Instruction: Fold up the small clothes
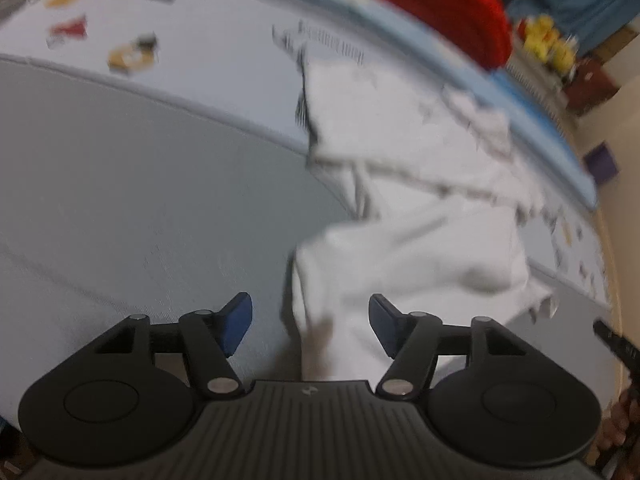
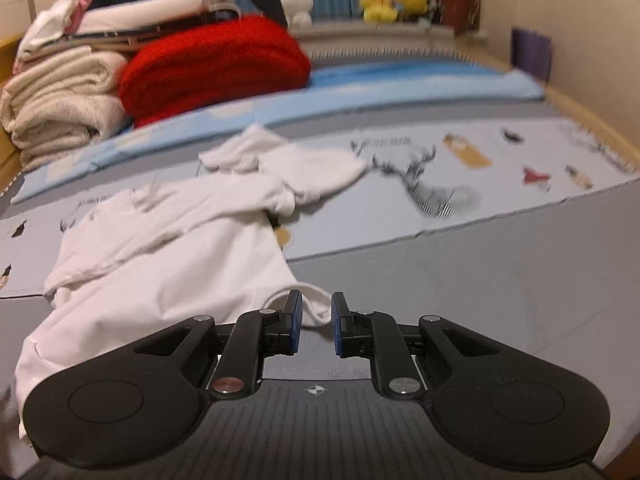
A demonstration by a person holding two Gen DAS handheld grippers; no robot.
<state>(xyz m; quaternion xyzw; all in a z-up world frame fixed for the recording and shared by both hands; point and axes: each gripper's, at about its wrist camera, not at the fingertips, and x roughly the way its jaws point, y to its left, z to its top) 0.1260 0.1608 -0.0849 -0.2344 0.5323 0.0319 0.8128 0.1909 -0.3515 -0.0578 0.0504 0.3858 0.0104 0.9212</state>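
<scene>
my white garment (image 2: pixel 168 248) lies crumpled on the grey bed (image 2: pixel 480 280); left tongs (image 1: pixel 310 326) released above it, right tongs (image 2: pixel 316 314) slack around its near corner.

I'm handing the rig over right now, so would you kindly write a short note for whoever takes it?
Left gripper: open, nothing gripped, above the near edge of the white garment.
Right gripper: jaws narrowly apart around a white hem corner; a firm grip is not clear.
The garment lies crumpled and unfolded on the grey bed cover; folded stacks sit behind.
Done: no fold visible. Left: spread it flat, then fold.
</scene>
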